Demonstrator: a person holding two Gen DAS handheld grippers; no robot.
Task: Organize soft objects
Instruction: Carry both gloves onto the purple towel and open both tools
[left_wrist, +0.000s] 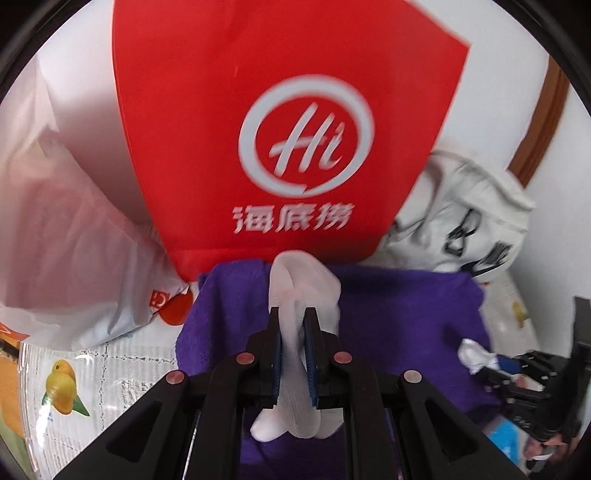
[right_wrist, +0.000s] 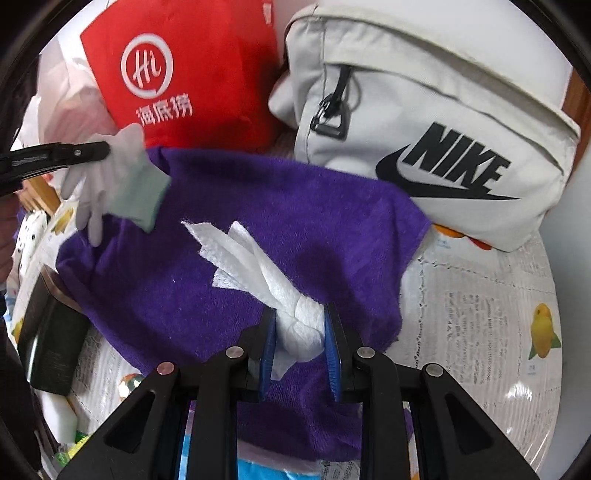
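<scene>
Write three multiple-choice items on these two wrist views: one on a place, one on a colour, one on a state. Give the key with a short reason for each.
1. Where does the red bag stand relative to the grey Nike bag?
A. To its left
B. On top of it
C. To its right

2. What colour is the towel spread under both grippers?
A. Green
B. Purple
C. Yellow

3. What is the right gripper doing?
A. Hanging open, holding nothing
B. Gripping the Nike bag's zipper
C. Clamped on a white wipe

Key: 1 A, the right wrist view shows the red bag left of the grey one. 2 B, its pile is plainly purple. 3 C, the wipe is bunched between its jaws, while the left gripper pinches a white glove.
</scene>
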